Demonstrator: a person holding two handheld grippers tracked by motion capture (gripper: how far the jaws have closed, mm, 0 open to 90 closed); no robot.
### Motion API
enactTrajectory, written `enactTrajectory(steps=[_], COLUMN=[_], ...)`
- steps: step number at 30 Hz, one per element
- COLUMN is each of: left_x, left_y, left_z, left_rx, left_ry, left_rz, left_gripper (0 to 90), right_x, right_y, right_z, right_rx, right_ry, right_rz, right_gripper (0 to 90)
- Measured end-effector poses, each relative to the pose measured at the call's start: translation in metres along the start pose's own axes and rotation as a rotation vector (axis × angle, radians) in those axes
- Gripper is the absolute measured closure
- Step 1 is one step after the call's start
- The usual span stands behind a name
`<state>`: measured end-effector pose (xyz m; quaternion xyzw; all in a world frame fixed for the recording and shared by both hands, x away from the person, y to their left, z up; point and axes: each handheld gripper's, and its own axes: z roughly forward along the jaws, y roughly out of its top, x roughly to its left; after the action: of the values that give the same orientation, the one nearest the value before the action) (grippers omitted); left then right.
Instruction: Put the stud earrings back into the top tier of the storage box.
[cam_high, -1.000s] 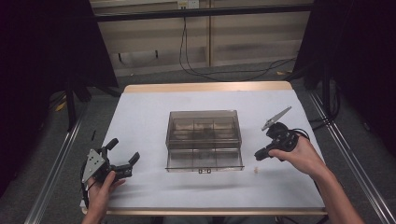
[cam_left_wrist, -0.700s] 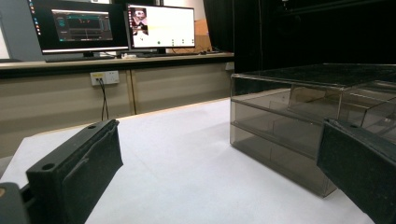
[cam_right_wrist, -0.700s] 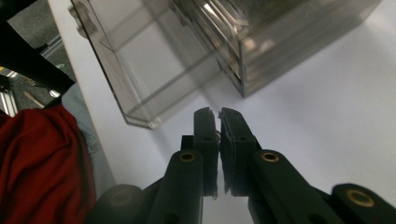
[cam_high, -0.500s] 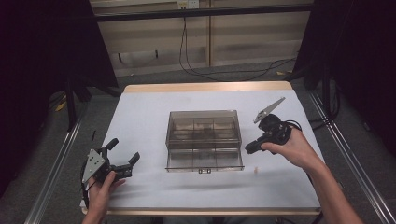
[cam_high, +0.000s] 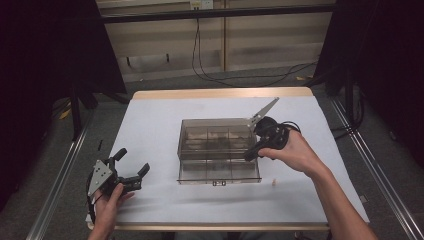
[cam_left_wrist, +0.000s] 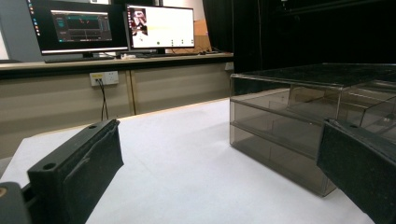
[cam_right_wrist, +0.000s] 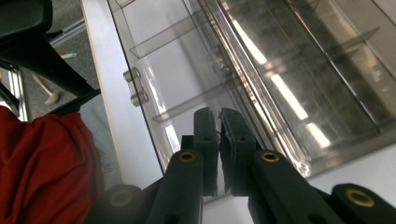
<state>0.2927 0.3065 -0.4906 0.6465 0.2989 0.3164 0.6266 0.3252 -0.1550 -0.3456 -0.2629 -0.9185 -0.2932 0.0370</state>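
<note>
In the high view a tiny pale object (cam_high: 273, 182) lay on the desk (cam_high: 150, 125) right of the clear box (cam_high: 218, 150), too small to identify. The right claw's (cam_high: 248, 157) tips were hidden against the box's right edge. The left gripper view cut off the box at its right edge.
</note>
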Motion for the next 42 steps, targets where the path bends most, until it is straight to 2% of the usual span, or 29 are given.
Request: enactTrajectory(steps=[8, 15, 18, 19, 22, 25, 28, 30, 31, 33, 37, 38, 40, 42], left_x=[0.000, 0.000, 0.000, 0.000, 0.000, 0.000, 0.000, 0.000, 0.000, 0.000, 0.000, 0.000, 0.000, 0.000], left_y=[0.000, 0.000, 0.000, 0.000, 0.000, 0.000, 0.000, 0.000, 0.000, 0.000, 0.000, 0.000, 0.000, 0.000], left_z=[0.000, 0.000, 0.000, 0.000, 0.000, 0.000, 0.000, 0.000, 0.000, 0.000, 0.000, 0.000, 0.000, 0.000], left_rx=[-0.001, 0.000, -0.001, 0.000, 0.000, 0.000, 0.001, -0.001, -0.001, 0.001, 0.000, 0.002, 0.000, 0.002], left_ry=[0.000, -0.001, 0.000, -0.001, -0.001, 0.003, 0.000, -0.002, -0.002, 0.000, 0.008, 0.008, 0.009, 0.007], left_rz=[0.002, 0.000, 0.001, 0.000, 0.001, 0.011, 0.006, 0.001, 0.001, 0.006, 0.003, 0.002, 0.007, 0.002], left_gripper=[0.4, 0.4, 0.4, 0.4, 0.4, 0.5, 0.5, 0.5, 0.5, 0.4, 0.4, 0.4, 0.4, 0.4], right_x=[0.010, 0.014, 0.017, 0.019, 0.020, 0.022, 0.023, 0.025, 0.025, 0.029, 0.029, 0.030, 0.029, 0.028], right_y=[0.031, 0.044, 0.050, 0.054, 0.056, 0.061, 0.064, 0.069, 0.069, 0.074, 0.076, 0.076, 0.077, 0.078], right_z=[0.009, 0.020, 0.026, 0.029, 0.033, 0.043, 0.048, 0.054, 0.054, 0.061, 0.067, 0.069, 0.074, 0.080], right_rx=[0.028, 0.052, 0.087, 0.107, 0.129, 0.187, 0.204, 0.241, 0.241, 0.275, 0.289, 0.296, 0.318, 0.370], right_ry=[0.003, 0.006, 0.003, 0.023, 0.025, 0.011, 0.010, 0.012, 0.012, -0.002, -0.002, -0.007, -0.008, -0.008], right_rz=[-0.049, -0.075, -0.077, -0.086, -0.099, -0.091, -0.093, -0.117, -0.117, -0.126, -0.144, -0.130, -0.136, -0.146], right_gripper=[85.7, 85.8, 85.8, 85.6, 85.7, 85.5, 85.5, 85.5, 85.5, 85.3, 85.4, 85.5, 85.6, 85.8])
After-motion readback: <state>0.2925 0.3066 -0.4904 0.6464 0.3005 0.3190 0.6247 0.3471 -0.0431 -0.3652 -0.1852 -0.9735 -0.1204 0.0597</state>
